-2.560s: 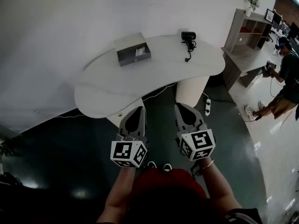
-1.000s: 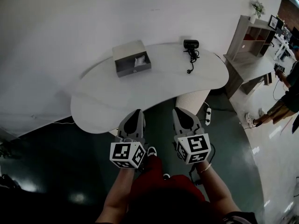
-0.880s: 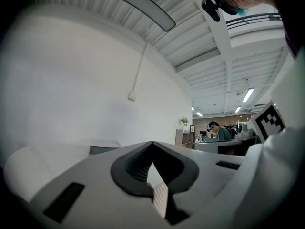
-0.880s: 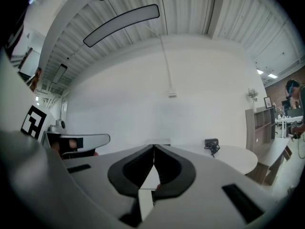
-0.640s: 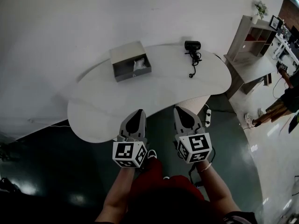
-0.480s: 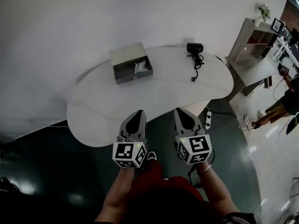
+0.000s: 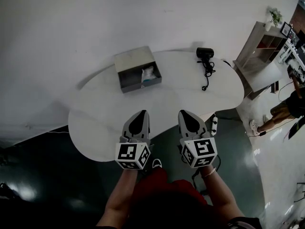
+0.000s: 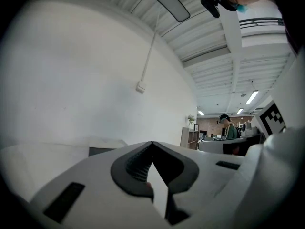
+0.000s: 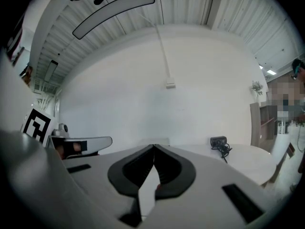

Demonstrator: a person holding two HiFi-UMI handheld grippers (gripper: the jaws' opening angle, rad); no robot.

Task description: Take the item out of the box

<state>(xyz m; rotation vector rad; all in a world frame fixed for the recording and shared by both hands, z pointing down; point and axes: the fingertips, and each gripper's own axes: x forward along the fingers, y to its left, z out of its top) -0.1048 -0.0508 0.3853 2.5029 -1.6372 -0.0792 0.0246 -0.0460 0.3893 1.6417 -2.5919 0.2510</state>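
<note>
A grey open box (image 7: 137,69) sits on the far side of the white curved table (image 7: 105,123), with a pale item (image 7: 148,74) lying inside it. In the left gripper view the box (image 8: 102,150) shows only as a dark sliver past the jaws. My left gripper (image 7: 138,116) hangs over the table's near edge, well short of the box, jaws shut and empty. Beside it, my right gripper (image 7: 186,114) is likewise shut with nothing held. Both jaw tips meet in the gripper views, left gripper (image 8: 152,143) and right gripper (image 9: 154,146).
A black webcam with its cable lies on the table's right end (image 7: 205,56), also seen in the right gripper view as the webcam (image 9: 219,142). A shelf unit (image 7: 263,44) and a person (image 7: 288,106) stand at the far right. A power strip (image 7: 213,124) lies on the dark floor.
The view has closed in on the table: the box and webcam have drifted nearer and to the right, and both grippers now reach over the table's near edge. Jaws stayed shut.
</note>
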